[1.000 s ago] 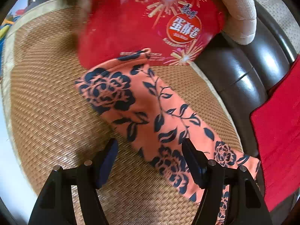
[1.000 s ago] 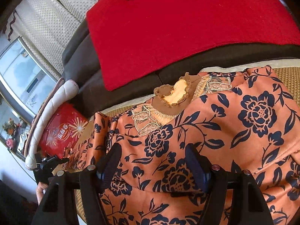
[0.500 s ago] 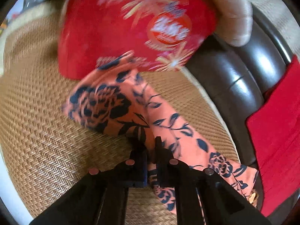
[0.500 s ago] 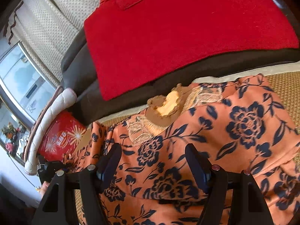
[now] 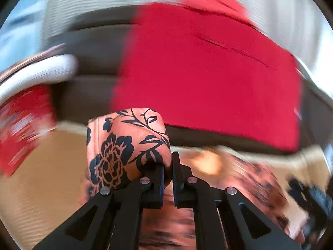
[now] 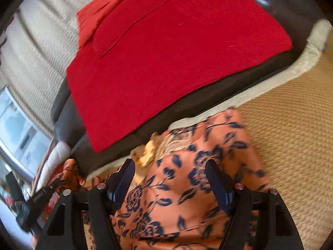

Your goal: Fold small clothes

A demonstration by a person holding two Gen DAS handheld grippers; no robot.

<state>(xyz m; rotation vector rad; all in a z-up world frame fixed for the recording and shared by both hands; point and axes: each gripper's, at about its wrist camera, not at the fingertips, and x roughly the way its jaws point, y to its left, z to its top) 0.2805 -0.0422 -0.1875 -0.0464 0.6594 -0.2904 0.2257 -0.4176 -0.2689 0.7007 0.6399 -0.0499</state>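
An orange garment with a dark blue flower print (image 6: 199, 179) lies on a woven straw mat (image 6: 291, 145). My left gripper (image 5: 168, 166) is shut on its sleeve (image 5: 124, 145), which bunches over the left finger, lifted off the mat. The rest of the garment (image 5: 249, 179) shows blurred below. My right gripper (image 6: 172, 179) is open above the garment's body, near its beige collar (image 6: 145, 154). The left gripper also shows in the right wrist view (image 6: 41, 193) at far left, holding the sleeve end.
A red cloth (image 6: 166, 52) covers a dark leather sofa back (image 6: 187, 104) behind the mat. A red snack box (image 5: 20, 129) and a padded white armrest (image 5: 37, 75) stand at the left. A window (image 6: 18, 125) is at far left.
My left gripper shut on the sleeve, lifted it and swung toward the sofa back; the view is blurred with motion. My right gripper stayed open and shifted over the garment.
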